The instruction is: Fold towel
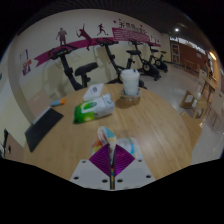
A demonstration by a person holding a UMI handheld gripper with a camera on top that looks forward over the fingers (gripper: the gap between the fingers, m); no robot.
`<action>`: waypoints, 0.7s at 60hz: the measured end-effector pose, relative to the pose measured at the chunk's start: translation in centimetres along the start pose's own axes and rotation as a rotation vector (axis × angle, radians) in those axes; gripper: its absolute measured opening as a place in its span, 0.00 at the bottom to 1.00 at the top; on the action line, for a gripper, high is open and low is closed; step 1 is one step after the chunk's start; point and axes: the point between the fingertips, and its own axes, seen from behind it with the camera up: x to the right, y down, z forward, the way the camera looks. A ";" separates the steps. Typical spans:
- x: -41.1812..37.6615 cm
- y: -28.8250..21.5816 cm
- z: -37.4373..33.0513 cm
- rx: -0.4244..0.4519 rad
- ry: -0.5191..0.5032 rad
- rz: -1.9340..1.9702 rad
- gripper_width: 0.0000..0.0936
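— What do we have in the gripper (112, 152)?

— We see its fingers drawn together on a bunched light-blue and white towel (107, 137), at the near edge of the round wooden worktop (150, 125).

— Any containers?

— On the far side we see a white jug (130, 82) on a tray; its contents are hidden. Left of it lies a green-and-white packet (94, 106), and a dark mat (45, 128) further left.

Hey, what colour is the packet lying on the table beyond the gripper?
Green and white, seen in the gripper view: the packet lies on the wooden table.
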 end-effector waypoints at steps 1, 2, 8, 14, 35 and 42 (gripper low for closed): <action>0.6 0.4 0.4 -0.006 0.007 -0.004 0.03; 1.2 0.9 0.8 -0.011 0.014 -0.011 0.03; 3.6 2.8 2.9 -0.037 0.049 -0.043 0.06; 4.0 3.4 2.4 -0.059 0.029 -0.067 0.61; 3.9 2.1 -18.4 -0.071 0.109 -0.182 0.91; 3.7 2.5 -23.3 -0.051 0.145 -0.182 0.92</action>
